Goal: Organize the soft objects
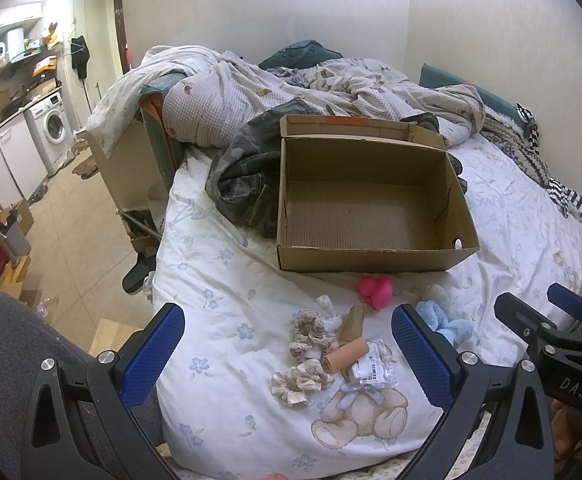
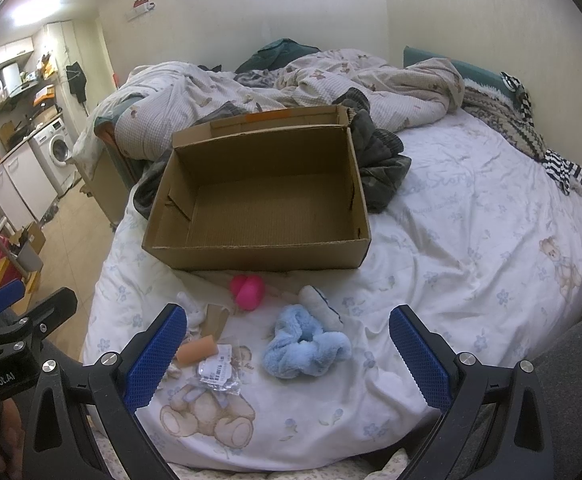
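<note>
On the bed [image 2: 471,216], small soft things are lying in a loose cluster just short of the empty cardboard box [image 2: 259,200]. Both tools are hovering with jaws wide apart, gripping nothing: the left hand-held gripper [image 1: 287,356] is facing the beige scrunchies [image 1: 311,344], the right hand-held gripper [image 2: 287,354] the blue fluffy scrunchie [image 2: 305,344], which is lying straight ahead between its fingers, its long axis running left to right. I judge the right hand nearer to it. A pink toy [image 2: 247,286] is sitting beyond, nearly touching the box; the crumpled packet [image 2: 217,372] is hard to identify.
</note>
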A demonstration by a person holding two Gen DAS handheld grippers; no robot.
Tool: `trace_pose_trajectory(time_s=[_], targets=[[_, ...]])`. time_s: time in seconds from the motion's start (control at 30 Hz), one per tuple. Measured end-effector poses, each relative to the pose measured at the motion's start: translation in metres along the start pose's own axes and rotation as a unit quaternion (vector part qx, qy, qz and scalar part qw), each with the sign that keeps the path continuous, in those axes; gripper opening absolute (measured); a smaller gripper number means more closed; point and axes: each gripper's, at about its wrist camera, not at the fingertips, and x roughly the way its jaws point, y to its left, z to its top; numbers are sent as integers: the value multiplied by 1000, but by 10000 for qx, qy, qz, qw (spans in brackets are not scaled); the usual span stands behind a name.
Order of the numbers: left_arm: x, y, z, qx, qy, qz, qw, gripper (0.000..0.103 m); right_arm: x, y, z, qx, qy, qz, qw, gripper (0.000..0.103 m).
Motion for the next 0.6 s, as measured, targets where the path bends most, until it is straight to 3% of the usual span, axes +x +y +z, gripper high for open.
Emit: trace_pose_trajectory(time_s=[0.33, 0.6], targets=[[0, 0, 0, -6, 3, -1, 10000, 103, 0, 0, -3, 27, 32, 15, 10000, 103], [4, 4, 14, -81, 289, -125, 9995, 103, 4, -4, 6, 144, 219, 171, 9995, 103]])
